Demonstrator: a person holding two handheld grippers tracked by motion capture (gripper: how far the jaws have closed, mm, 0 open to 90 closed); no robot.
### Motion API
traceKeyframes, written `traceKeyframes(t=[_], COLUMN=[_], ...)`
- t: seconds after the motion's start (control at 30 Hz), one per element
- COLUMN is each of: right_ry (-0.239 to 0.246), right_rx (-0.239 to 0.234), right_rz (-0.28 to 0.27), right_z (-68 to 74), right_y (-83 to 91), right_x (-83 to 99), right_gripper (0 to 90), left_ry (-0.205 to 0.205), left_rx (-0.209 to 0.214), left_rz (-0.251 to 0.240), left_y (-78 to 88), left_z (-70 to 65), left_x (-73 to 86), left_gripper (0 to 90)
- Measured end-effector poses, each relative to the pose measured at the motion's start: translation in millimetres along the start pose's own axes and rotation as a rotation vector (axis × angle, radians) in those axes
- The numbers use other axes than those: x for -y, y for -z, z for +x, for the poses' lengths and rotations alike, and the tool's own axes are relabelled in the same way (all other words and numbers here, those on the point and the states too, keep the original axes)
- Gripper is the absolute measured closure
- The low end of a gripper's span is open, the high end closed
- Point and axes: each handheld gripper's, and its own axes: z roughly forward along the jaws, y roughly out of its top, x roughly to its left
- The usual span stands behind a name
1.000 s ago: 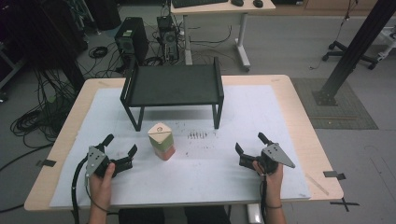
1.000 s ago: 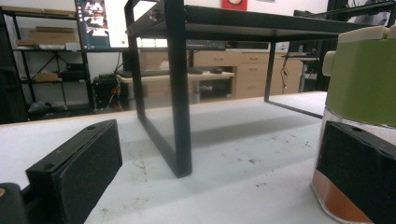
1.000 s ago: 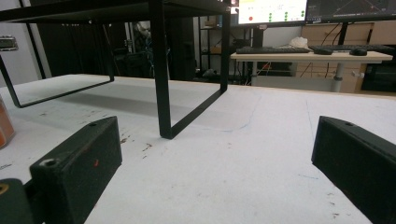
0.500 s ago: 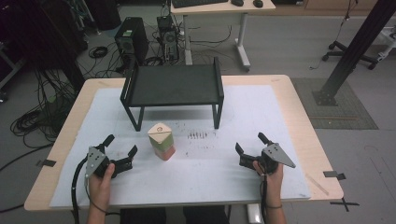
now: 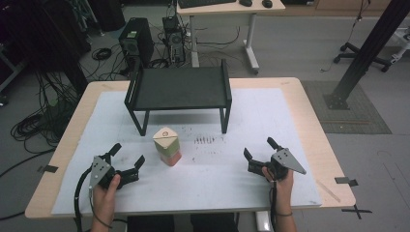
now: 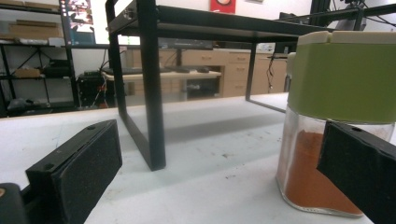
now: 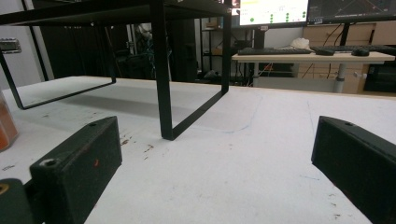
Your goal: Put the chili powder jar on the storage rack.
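1. We see a spice jar (image 5: 167,146) standing upright on the white surface (image 5: 270,121), just in front of the black metal rack (image 5: 180,89).
2. The jar has a cream top, a green band and orange-red powder inside its clear bottom part.
3. Our left claw (image 5: 126,164) sits low on the surface, to the left of the jar and a bit nearer to us. Its jaws are spread wide and hold nothing.
4. In the left gripper view, the jar (image 6: 338,116) is close, right behind one black jaw, but we cannot tell if they touch.
5. Our right claw (image 5: 259,153) rests on the surface, well apart from the jar, off to its right. Its jaws are wide too, with nothing between them.
6. In the right gripper view, a rack leg (image 7: 161,70) stands ahead between the jaws, and the edge of the jar (image 7: 7,123) peeks in at the far left.
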Motion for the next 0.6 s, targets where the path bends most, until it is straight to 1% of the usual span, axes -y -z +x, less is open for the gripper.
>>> traceKeyframes(t=[0.3, 0.47, 0.6], right_ry=[0.005, 0.007, 0.006], right_rx=[-0.002, -0.004, -0.004], right_rz=[0.0, 0.001, 0.001], right_z=[0.2, 0.3, 0.3], right_y=[0.1, 0.0, 0.0], right_x=[0.0, 0.0, 0.0], right_gripper=[1.5, 1.5, 1.5], left_ry=[-0.006, -0.012, -0.014], left_rx=[0.029, 0.034, 0.048], left_rz=[0.001, 0.008, 0.012], left_y=[2.1, 2.5, 2.5], left_z=[-5.4, -8.4, -10.4], left_x=[0.0, -0.2, -0.3], left_gripper=[0.2, 0.2, 0.2])
